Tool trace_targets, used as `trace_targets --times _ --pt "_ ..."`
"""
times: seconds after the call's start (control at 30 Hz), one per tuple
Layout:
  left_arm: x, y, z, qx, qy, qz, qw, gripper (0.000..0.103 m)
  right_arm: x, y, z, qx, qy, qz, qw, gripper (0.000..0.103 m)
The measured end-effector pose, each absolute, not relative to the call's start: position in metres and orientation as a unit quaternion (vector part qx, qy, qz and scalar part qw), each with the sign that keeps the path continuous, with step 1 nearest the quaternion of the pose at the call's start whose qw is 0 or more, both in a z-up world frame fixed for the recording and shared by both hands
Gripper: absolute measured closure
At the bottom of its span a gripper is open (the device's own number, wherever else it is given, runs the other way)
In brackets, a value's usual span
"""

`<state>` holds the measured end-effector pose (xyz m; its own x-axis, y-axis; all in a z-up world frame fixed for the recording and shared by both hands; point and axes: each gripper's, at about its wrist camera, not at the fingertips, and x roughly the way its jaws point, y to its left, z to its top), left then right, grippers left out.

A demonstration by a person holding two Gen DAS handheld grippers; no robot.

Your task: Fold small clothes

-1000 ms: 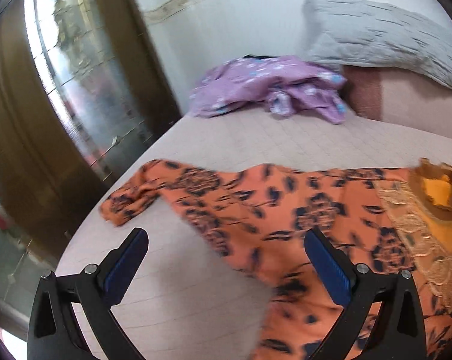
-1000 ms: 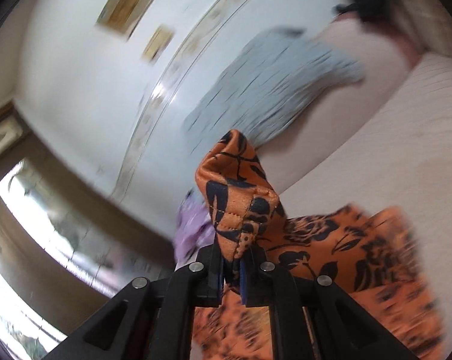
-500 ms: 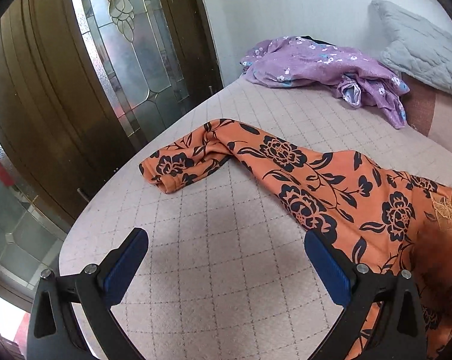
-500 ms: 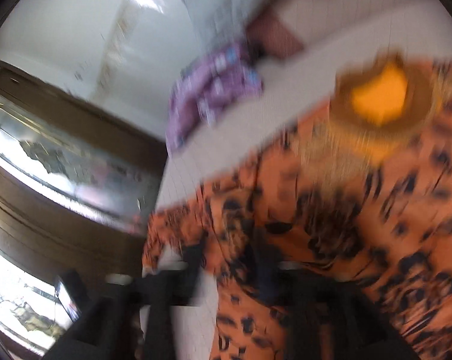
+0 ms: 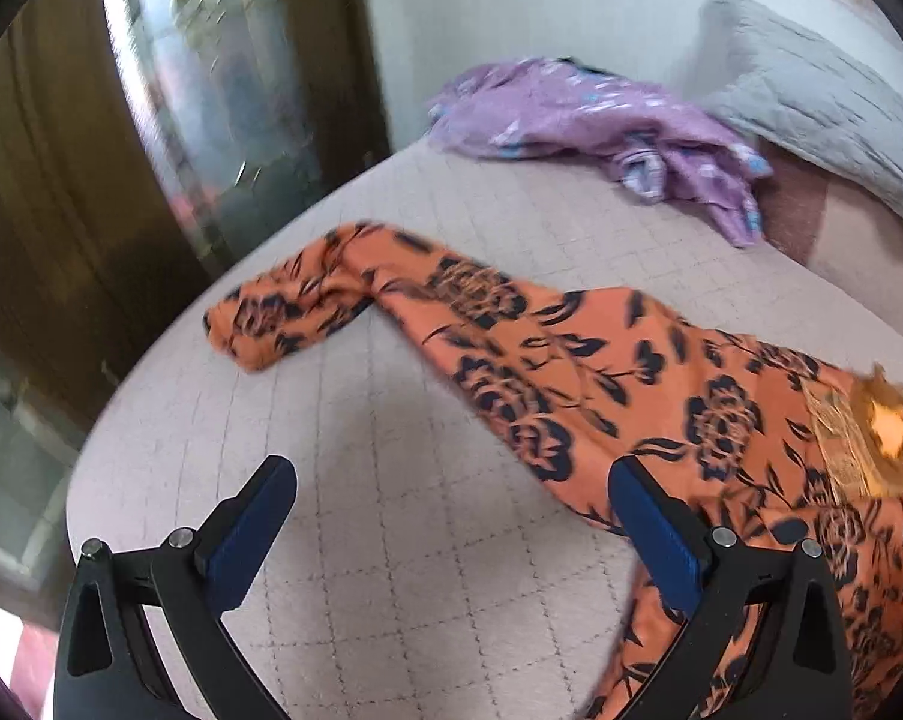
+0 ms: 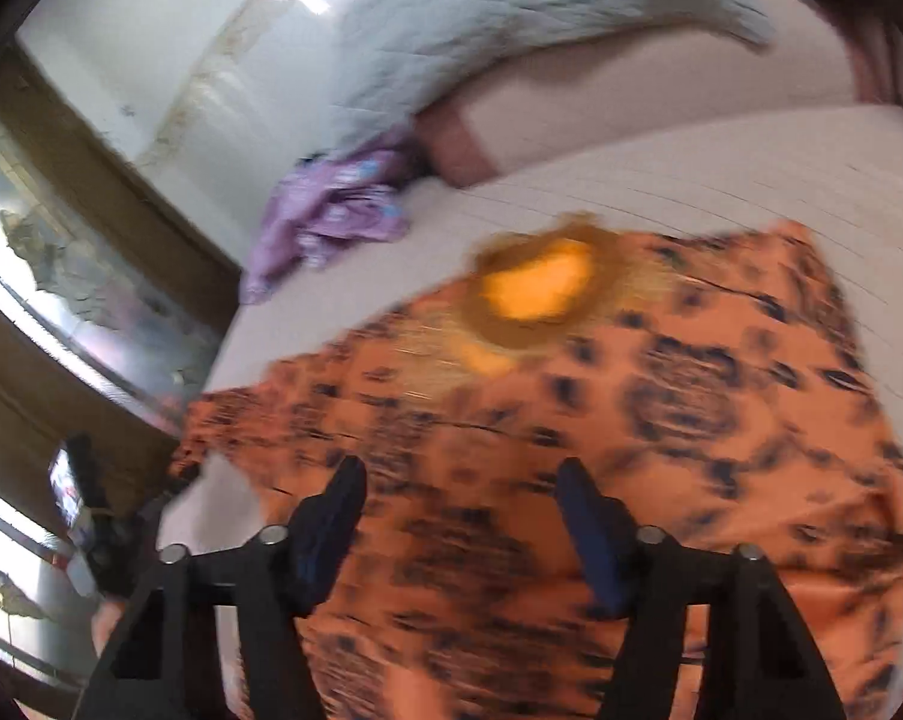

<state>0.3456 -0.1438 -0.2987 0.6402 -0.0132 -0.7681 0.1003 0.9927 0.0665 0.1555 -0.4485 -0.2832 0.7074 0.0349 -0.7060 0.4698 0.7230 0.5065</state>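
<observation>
The orange blouse with dark floral print and a gold embroidered neckline lies spread flat on the pale quilted mattress, one sleeve stretched toward the bed's edge; the right gripper hovers over the blouse's body, its jaws parted and closing, nothing pinched between them; the left gripper stands wide apart, released, over bare mattress beside the sleeve; a crumpled purple garment and a grey quilted pillow lie beyond.
</observation>
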Motion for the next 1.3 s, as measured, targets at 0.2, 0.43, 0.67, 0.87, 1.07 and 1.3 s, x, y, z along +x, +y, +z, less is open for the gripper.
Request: trace_targets --times 0.2,0.43,0.67,0.87,1.07,1.3 --pt "0.368 -0.096 -0.305 -0.018 0.440 0.023 0.898 0.000 0.134 -0.484 -0.346 0.380 0.423 -0.153 0.808 0.041" --pt "0.402 -0.047 -0.317 -0.127 0.457 0.034 0.880 0.000 0.136 -0.489 -0.319 0.399 0.361 -0.119 0.834 0.040" --pt "0.444 -0.040 -0.316 -0.208 0.449 0.015 0.869 0.000 0.137 -0.494 -0.320 0.426 0.350 -0.103 0.828 0.040" --pt "0.494 -0.063 -0.328 -0.207 0.462 -0.012 0.862 0.004 0.138 -0.504 -0.324 0.443 0.343 -0.110 0.821 0.039" --pt "0.511 -0.080 -0.352 -0.229 0.482 -0.044 0.844 0.086 0.148 -0.506 -0.332 0.439 0.353 -0.114 0.819 0.039" --pt "0.462 -0.127 -0.276 -0.132 0.409 -0.081 0.899 0.095 0.139 -0.511 -0.321 0.438 0.324 -0.135 0.828 0.039"
